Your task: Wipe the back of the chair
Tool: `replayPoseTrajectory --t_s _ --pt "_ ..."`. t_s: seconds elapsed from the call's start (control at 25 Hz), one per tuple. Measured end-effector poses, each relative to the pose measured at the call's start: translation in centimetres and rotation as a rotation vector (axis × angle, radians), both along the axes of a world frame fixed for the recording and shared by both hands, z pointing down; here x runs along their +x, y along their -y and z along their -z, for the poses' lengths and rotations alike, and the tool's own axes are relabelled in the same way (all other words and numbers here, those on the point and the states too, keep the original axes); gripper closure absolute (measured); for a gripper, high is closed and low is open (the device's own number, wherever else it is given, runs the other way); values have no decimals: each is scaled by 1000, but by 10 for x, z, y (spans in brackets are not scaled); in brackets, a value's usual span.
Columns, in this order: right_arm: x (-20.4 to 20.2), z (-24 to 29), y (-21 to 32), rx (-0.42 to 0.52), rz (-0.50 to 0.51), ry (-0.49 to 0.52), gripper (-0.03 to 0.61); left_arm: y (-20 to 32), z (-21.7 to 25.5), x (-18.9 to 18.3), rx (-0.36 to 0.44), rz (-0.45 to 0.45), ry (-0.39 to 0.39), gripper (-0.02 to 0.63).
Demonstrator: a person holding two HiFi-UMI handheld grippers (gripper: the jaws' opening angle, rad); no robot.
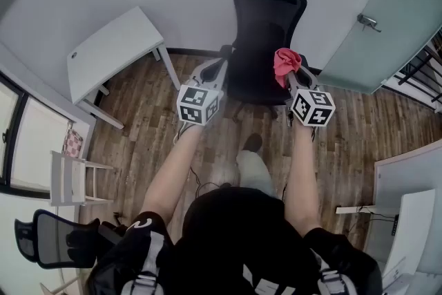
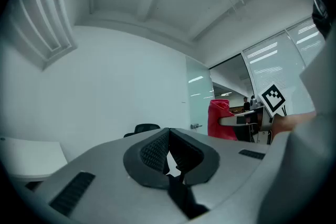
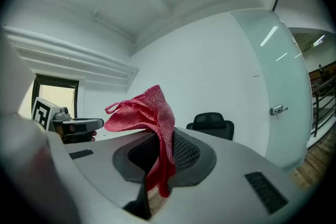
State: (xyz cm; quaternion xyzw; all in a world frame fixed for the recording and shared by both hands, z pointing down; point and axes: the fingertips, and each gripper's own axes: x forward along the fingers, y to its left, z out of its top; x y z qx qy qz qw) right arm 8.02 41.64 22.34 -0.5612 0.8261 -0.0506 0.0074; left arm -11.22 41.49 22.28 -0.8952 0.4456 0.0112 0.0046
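A black office chair (image 1: 266, 31) stands against the white wall ahead of me, its back and headrest facing me. My right gripper (image 1: 290, 78) is shut on a red cloth (image 1: 286, 64), held up in front of the chair's right side, apart from it. In the right gripper view the red cloth (image 3: 149, 123) hangs between the closed jaws, with the chair (image 3: 211, 124) small beyond. My left gripper (image 1: 209, 71) is at the chair's left side, shut with nothing in it. From the left gripper view the chair top (image 2: 146, 128) peeks over the jaws, and the red cloth (image 2: 221, 119) shows at right.
A white desk (image 1: 114, 52) stands left of the chair. A frosted glass door (image 1: 387, 17) with a handle is at right. Another white desk (image 1: 411, 176) lies at the right edge. A white stool (image 1: 69, 179) and a second black chair (image 1: 52, 238) sit at lower left on the wood floor.
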Motion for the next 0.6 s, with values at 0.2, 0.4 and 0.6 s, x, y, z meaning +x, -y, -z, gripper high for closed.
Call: replayPoseTrajectory --t_s 0.2,0.4,0.6 --pt "5 -9 34 -9 2 24 511 31 -6 7 -8 1 2 589" --pt "14 -23 94 -36 9 27 511 85 -20 14 -36 6 20 589" --pt "28 -37 179 -53 15 18 511 168 -30 29 -60 16 37 589"
